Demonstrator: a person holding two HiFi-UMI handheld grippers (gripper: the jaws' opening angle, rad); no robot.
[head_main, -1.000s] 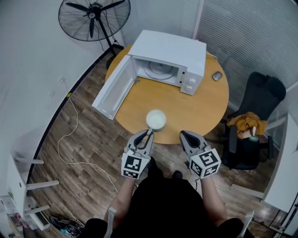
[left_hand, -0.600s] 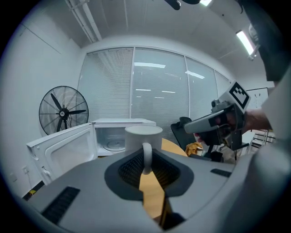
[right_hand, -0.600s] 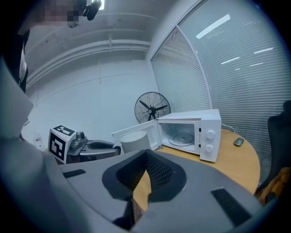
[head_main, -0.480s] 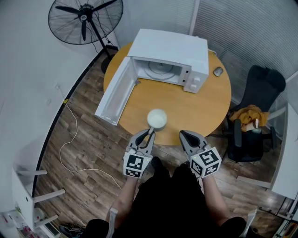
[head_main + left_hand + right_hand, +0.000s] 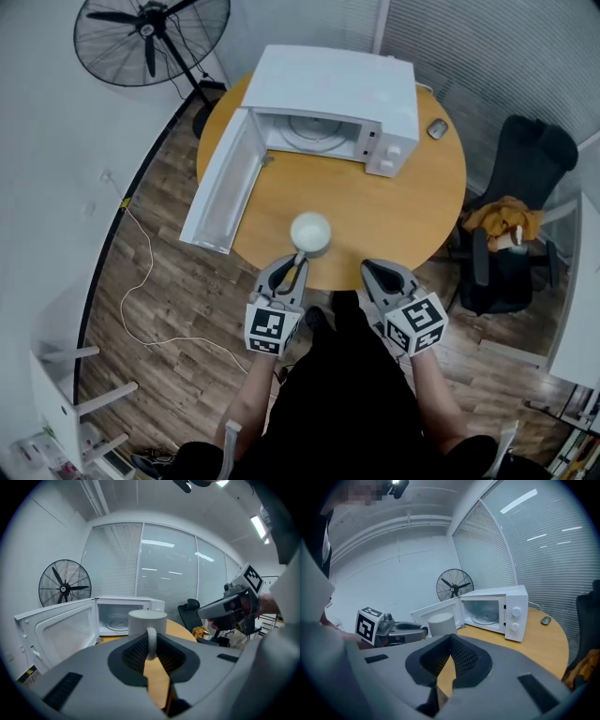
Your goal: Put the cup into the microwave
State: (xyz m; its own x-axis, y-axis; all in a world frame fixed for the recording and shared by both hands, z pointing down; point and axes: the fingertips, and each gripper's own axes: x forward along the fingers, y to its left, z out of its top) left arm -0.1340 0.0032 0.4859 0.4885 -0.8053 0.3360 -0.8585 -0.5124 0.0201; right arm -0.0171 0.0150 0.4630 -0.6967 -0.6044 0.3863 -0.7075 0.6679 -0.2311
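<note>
One cup point(image 5: 310, 232) now farther over table point(image 5: 408, 220), clamped in left hand-held gripper point(image 5: 297, 263); right hand-held gripper point(image 5: 374, 270) together, empty; one microwave point(image 5: 333, 84).

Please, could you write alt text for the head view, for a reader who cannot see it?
From above, the left tongs grip a white cup by its handle at the near edge of a round wooden table, facing a white microwave with its door open. The right tongs are empty beside them.
</note>
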